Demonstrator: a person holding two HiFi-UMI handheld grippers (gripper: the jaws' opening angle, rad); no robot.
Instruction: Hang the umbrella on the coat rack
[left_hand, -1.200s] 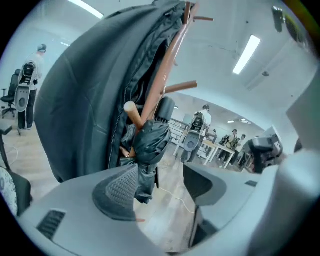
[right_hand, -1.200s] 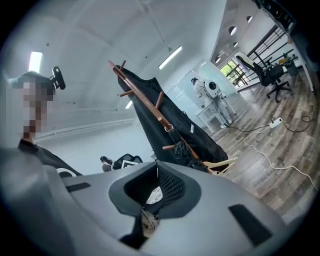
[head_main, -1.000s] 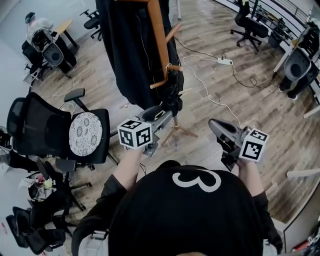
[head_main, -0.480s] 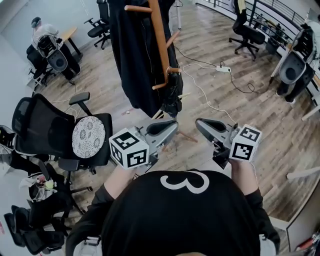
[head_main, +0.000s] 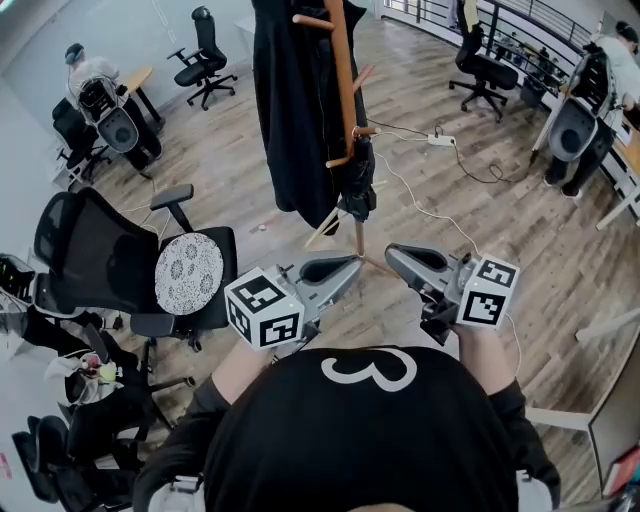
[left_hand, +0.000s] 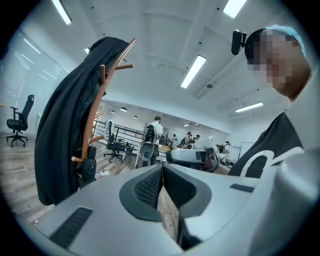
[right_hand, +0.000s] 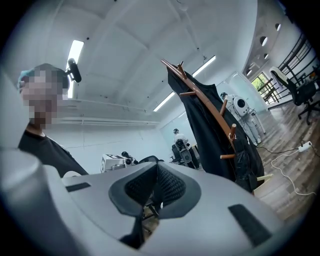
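**Head view.** The umbrella is black and folded. It hangs from a low peg on the rack, at 12 o'clock from the person. A black coat hangs on the rack too, at the umbrella's 10 o'clock side. Nothing is holding the umbrella, so the job looks done to me. I think all that is left is to bring the hands away and rest them.

Both grippers are low, in front of the person's chest, and well apart from the rack. They sit side by side and point toward 12 o'clock, with the tips leaning in a bit toward each other. The left gripper is at about 7 o'clock from the umbrella. The right gripper is at about 5 o'clock from it.

**Left gripper view.** The jaws have just been closing. Now they are pressed together with nothing between them. The gripper points about level. The rack and the umbrella are off at 9 o'clock, not near the tips.

**Right gripper view.** These jaws are together too, and they hold nothing. This gripper also points about level. The rack leans across at 2 o'clock, and the umbrella hangs from its peg at 3 o'clock, far from the jaws.
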